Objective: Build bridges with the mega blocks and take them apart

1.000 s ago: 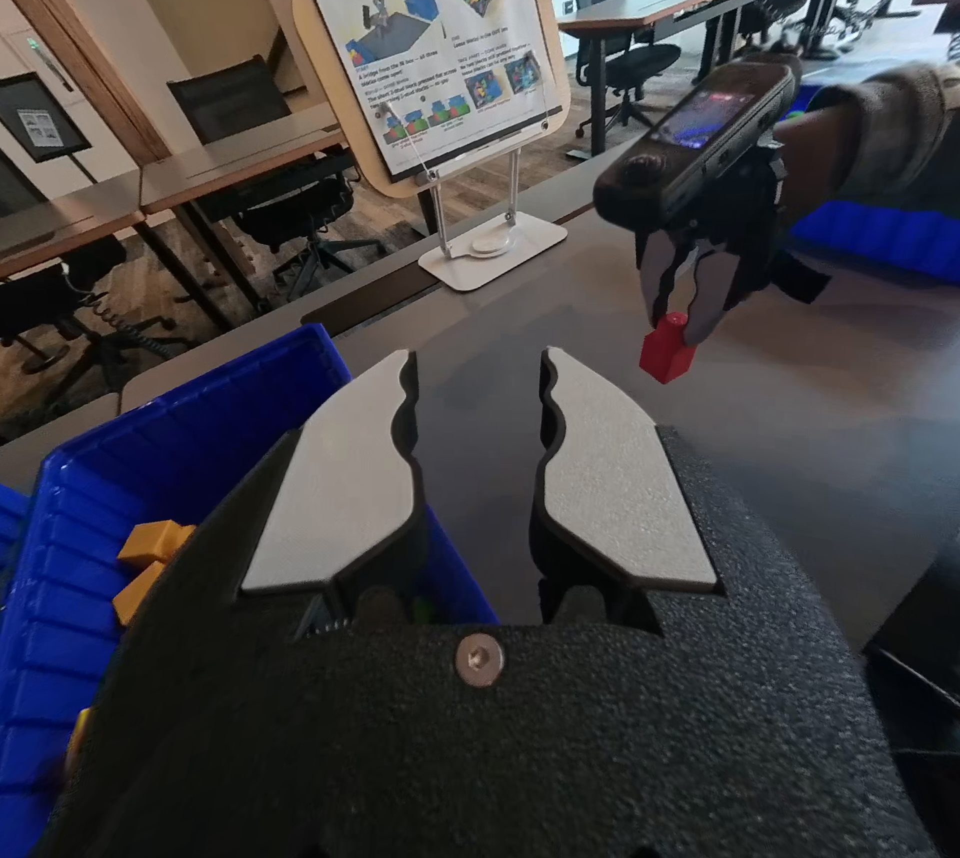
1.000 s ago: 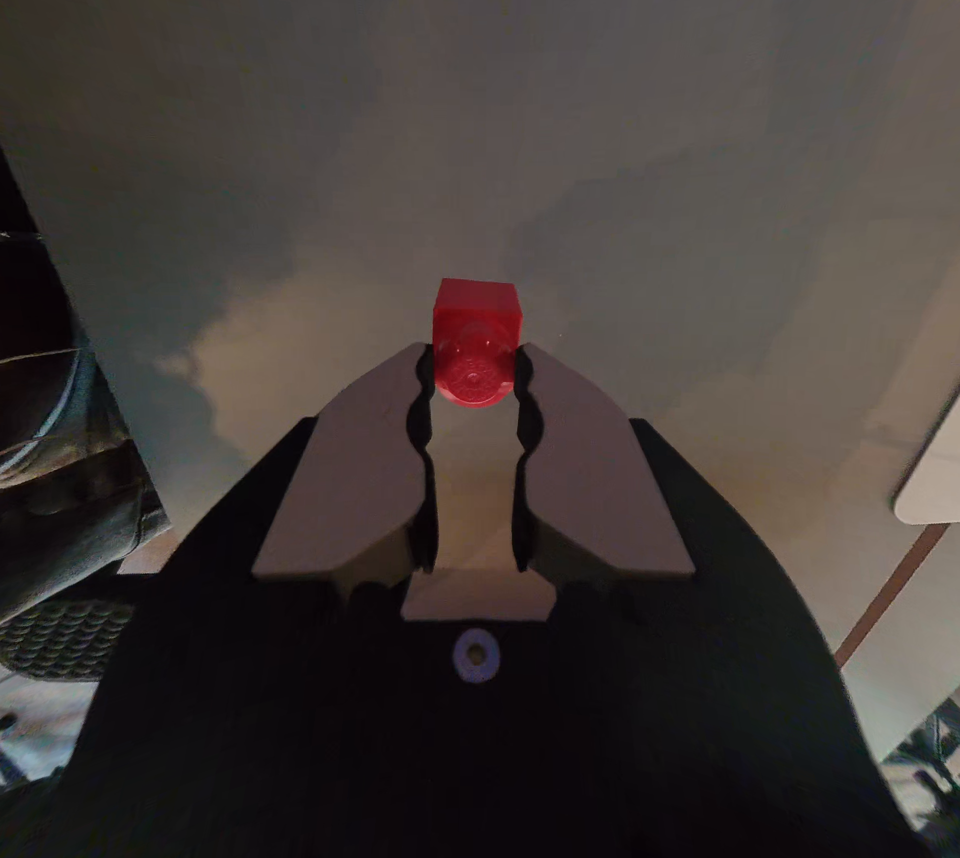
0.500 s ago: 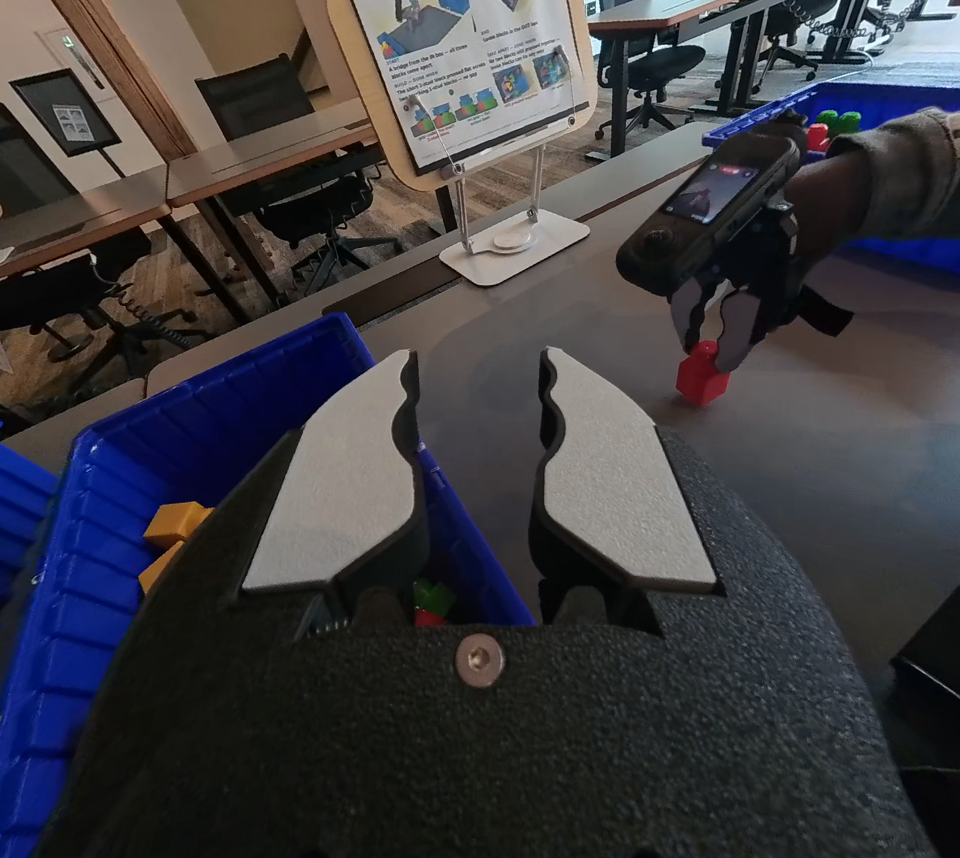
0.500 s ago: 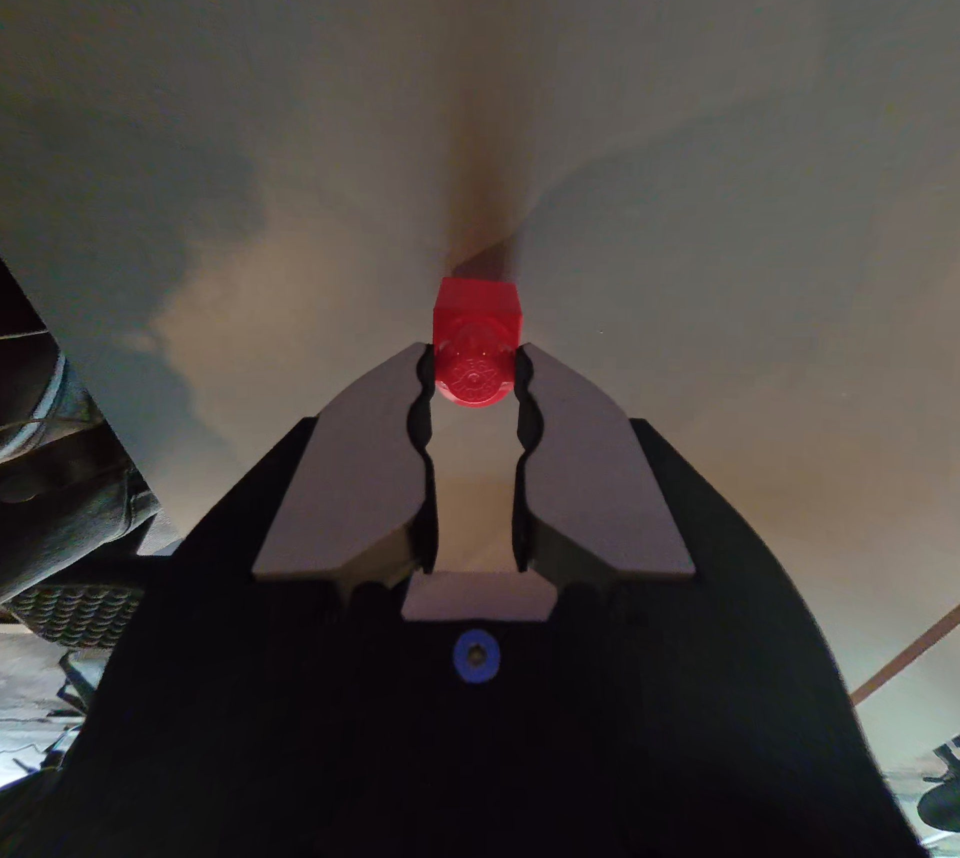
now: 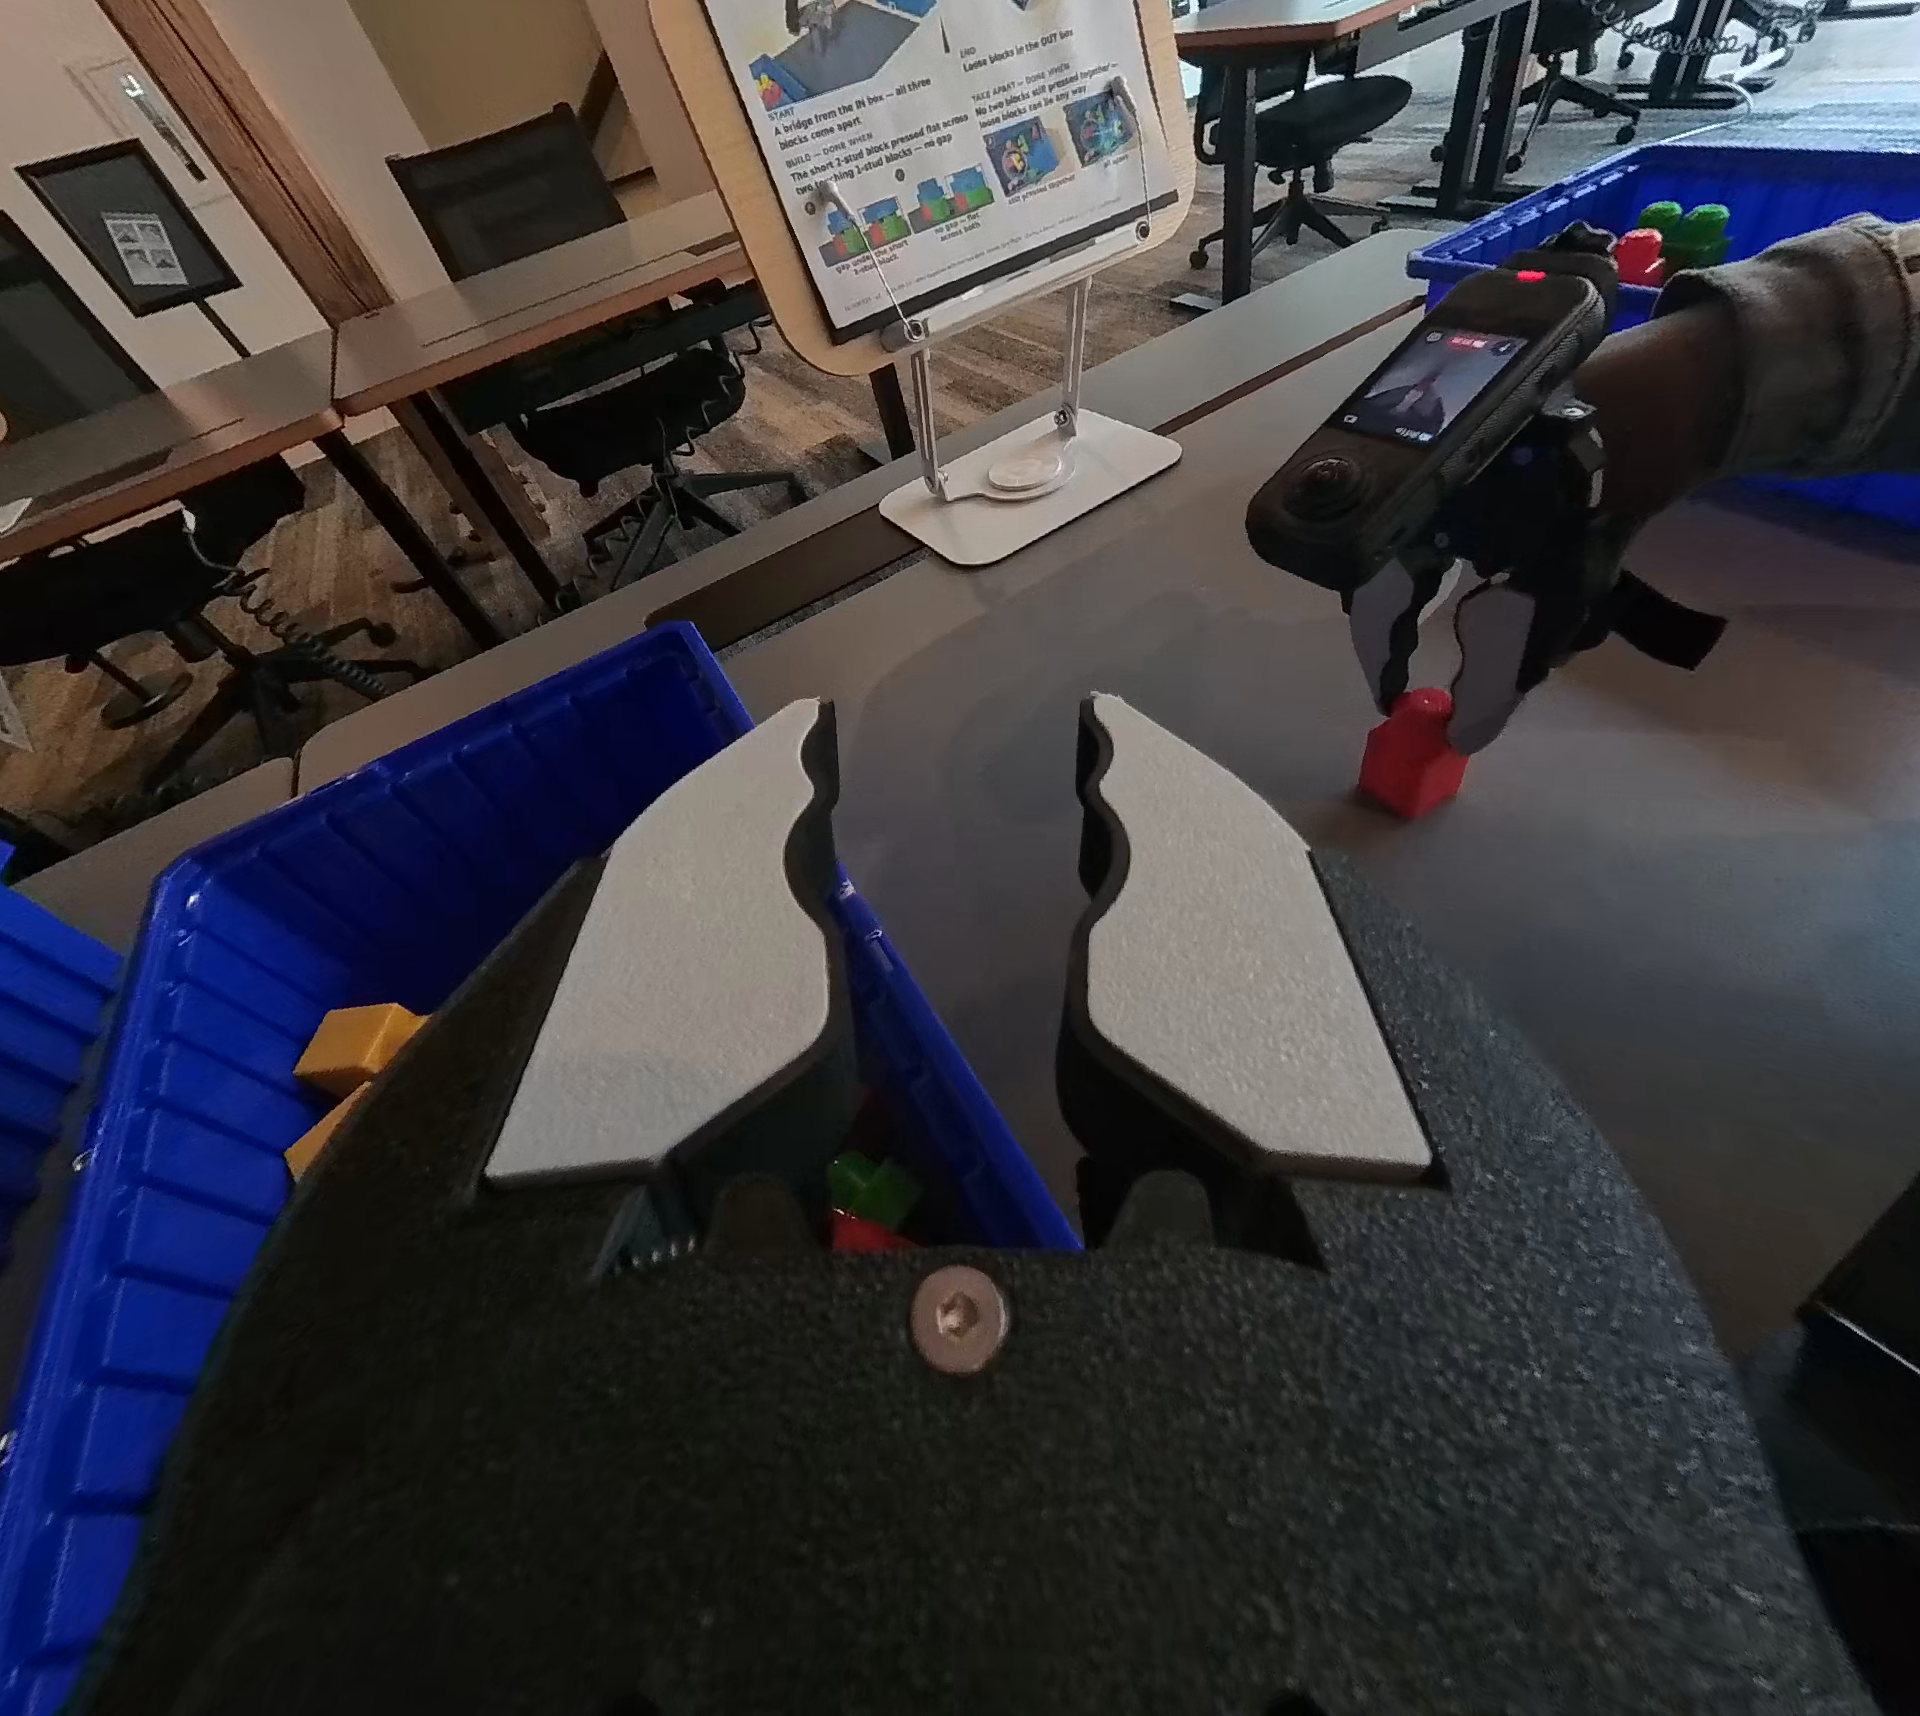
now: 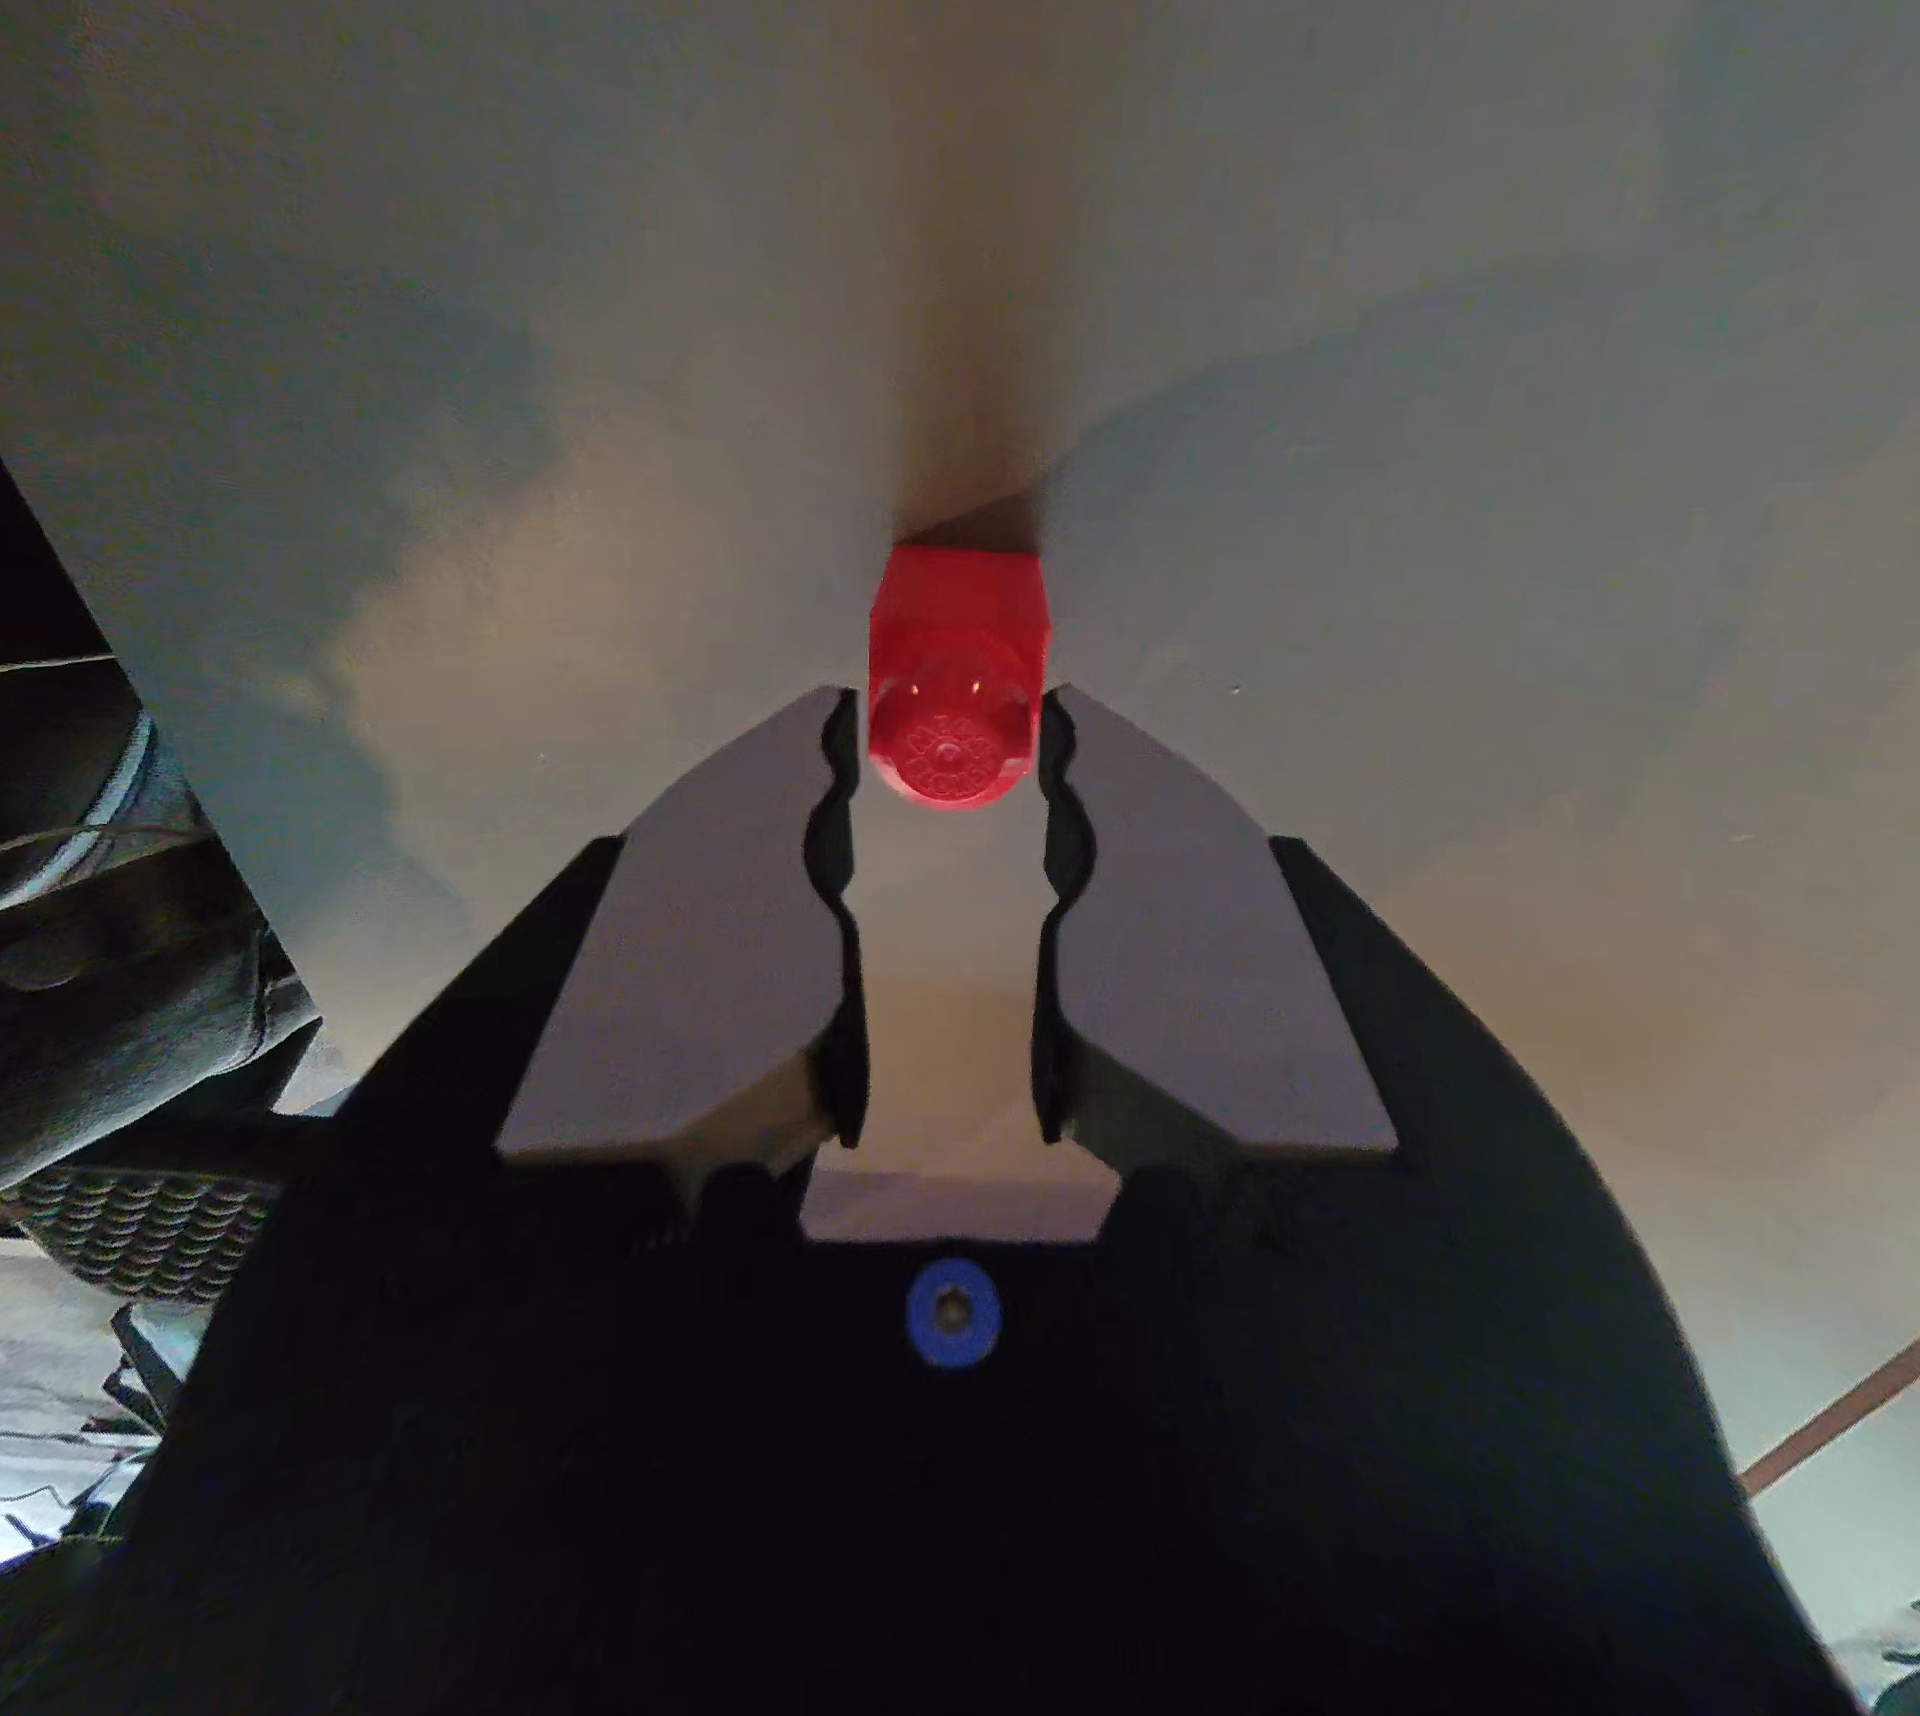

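Two blue bins sit on the grey tabletop (image 5: pixel 1039 627), one at each end. The near blue bin (image 5: pixel 312 887) on the left holds one orange block (image 5: pixel 358 1043), plus a green block (image 5: pixel 873 1183) and a red piece glimpsed between the fingers of the left claw (image 5: pixel 951 710). That claw hovers above the bin's right wall, its fingers spread and empty. Behind it, at the tabletop's far edge, stands one instruction board (image 5: pixel 914 56) on a white stand.

Further right, one single-stud red block (image 5: pixel 1413 757) rests upright on the tabletop. The right claw (image 5: pixel 1429 710) points steeply down over it, a sleeved arm (image 5: pixel 1766 347) reaching in from the right. In the right wrist view, its fingers flank the stud with a thin gap on each side, so the claw is parted rather than pinching. The far blue bin (image 5: pixel 1538 232) at the right holds two green blocks (image 5: pixel 1683 227) and one red block (image 5: pixel 1640 258).
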Demonstrator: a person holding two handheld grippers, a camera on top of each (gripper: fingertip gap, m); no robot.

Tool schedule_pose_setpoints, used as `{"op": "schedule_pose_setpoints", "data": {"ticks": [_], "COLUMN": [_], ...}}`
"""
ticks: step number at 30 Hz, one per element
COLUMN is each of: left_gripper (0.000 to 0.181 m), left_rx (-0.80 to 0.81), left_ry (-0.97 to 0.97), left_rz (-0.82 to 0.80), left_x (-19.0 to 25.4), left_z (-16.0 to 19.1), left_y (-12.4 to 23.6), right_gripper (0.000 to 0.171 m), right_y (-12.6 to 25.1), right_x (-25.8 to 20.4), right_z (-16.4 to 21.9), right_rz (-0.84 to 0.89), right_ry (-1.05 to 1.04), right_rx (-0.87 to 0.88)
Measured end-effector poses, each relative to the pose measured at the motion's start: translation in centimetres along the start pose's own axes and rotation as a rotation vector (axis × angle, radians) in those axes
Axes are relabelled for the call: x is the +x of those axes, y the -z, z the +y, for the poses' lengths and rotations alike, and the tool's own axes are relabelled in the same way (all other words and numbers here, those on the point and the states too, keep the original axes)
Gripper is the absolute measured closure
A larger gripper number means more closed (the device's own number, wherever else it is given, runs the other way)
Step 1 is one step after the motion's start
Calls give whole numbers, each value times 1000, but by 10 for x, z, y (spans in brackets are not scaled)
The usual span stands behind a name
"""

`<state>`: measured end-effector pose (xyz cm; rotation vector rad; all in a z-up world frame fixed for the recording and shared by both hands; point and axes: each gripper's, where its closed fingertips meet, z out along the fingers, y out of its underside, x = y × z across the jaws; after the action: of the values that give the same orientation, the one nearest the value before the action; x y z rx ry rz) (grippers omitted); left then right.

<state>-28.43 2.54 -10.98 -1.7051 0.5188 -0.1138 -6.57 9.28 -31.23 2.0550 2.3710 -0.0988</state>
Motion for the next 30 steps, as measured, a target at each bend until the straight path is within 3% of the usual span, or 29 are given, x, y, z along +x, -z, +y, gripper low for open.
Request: {"op": "schedule_pose_setpoints", "data": {"ticks": [9, 17, 21, 26, 30], "left_gripper": [137, 131, 130, 134, 138], "left_rx": [-18, -19, -67, -212, -326], "left_ry": [-12, 61, 102, 95, 13], "left_rz": [-31, -181, -266, -387, -338], "left_x": [-5, -44, -66, -91, -102], "left_z": [3, 17, 34, 63, 77], "left_y": [3, 28, 44, 60, 47], "right_gripper": [117, 99, 95, 102, 102], "right_y": [14, 94, 120, 133, 135], "right_x": [3, -17, -31, -44, -50], "right_z": [-2, -19, 3, 41, 72], "right_rz": [46, 147, 241, 321, 332], "right_ry": [21, -72, -142, -253, -334], "right_rx": [52, 531, 700, 884, 980]}}
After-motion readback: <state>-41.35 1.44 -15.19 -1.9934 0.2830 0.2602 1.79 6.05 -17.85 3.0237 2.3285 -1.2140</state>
